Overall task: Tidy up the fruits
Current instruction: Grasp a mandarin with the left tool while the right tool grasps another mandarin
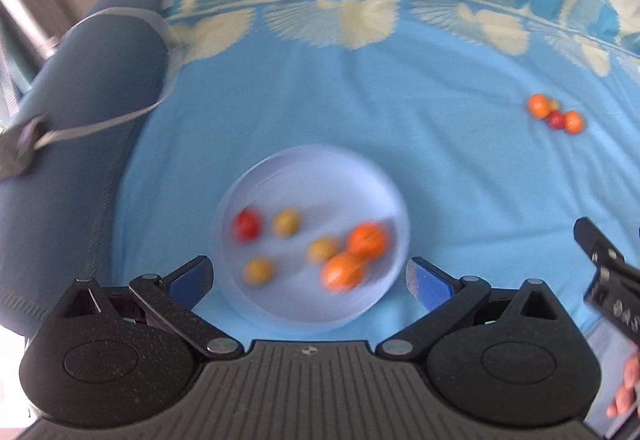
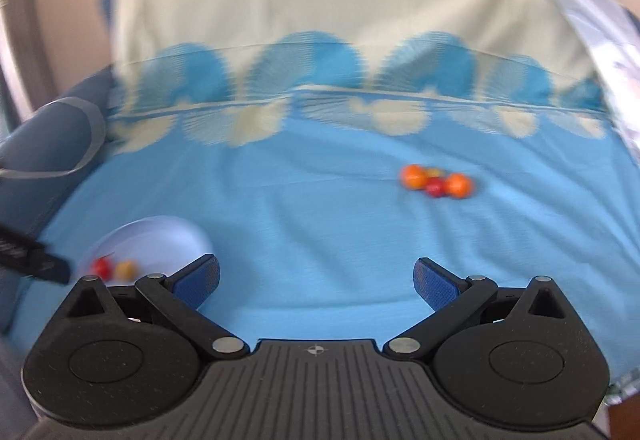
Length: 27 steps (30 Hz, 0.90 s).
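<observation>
A pale blue plate [image 1: 320, 167] lies on the blue bedsheet, holding two oranges [image 1: 354, 256], a red fruit [image 1: 247, 224] and three small yellow fruits [image 1: 286, 222]. My left gripper [image 1: 310, 278] hovers open over the plate's near edge with nothing between its fingers. A loose cluster of fruits [image 1: 556, 114] sits far right on the sheet. In the right wrist view that cluster [image 2: 436, 181] shows two oranges, a red fruit and a yellow one behind. My right gripper [image 2: 316, 282] is open and empty, well short of it. The plate [image 2: 160, 236] appears at lower left.
A dark blue bolster with a grey strap [image 1: 80, 119] lines the left side. A cream pillow with blue fan patterns [image 2: 320, 31] stands at the back. A hand [image 1: 626, 388] holds the other gripper's body [image 1: 608, 280] at the right edge. Bare sheet lies between plate and cluster.
</observation>
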{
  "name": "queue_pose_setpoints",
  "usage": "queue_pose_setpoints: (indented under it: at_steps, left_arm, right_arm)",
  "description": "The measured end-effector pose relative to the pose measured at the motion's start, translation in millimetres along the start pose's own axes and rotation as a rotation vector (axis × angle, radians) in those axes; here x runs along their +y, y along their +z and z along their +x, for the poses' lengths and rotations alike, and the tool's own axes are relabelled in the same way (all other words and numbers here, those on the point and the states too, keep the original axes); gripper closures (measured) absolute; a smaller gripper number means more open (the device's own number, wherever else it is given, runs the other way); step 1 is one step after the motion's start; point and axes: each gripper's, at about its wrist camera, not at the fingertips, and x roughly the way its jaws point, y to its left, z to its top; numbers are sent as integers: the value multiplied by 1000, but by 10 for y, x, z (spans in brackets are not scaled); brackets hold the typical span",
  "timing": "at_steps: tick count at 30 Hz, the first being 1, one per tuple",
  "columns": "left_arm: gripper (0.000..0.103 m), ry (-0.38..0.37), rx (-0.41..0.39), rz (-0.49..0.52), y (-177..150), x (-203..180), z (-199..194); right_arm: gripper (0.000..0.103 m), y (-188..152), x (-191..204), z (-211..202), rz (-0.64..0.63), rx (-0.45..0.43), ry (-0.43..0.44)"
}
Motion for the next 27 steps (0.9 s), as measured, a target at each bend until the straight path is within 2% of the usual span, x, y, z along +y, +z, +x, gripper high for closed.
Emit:
queue_pose_setpoints:
  at_steps: [6,11,15,18,20,21,23,27]
  left_arm:
    - [0,-109,-48,107,756,-971,503]
    - [0,-240,-9,148,1409,-1808,1102]
    - [0,-286,42,175,1756,-2361,1598]
    - [0,-296,78,199,1869,-2670,1909]
    - [0,-275,99,218,1888,-2823,2103]
    - [0,-252,112,229,1898,-2866,2206]
    - [0,-277,119,222,1898,-2848,2298]
    - [0,-267,115,247,1891,-2694,2344]
  right_arm:
    - [1,154,-831,684,95,-23,-226]
    - [1,230,-1374,1342,126,-6,-330]
    - [1,257,-1616,1882,112,24,-341]
    - [1,259,-1698,2180,77,45,-332]
    - [1,263,-1752,2324,77,64,-322]
    - [1,270,-1778,2378,84,68,-316]
    - [1,281,-1812,2455,93,72,-313]
    - [1,300,-1817,2475,87,42,-309]
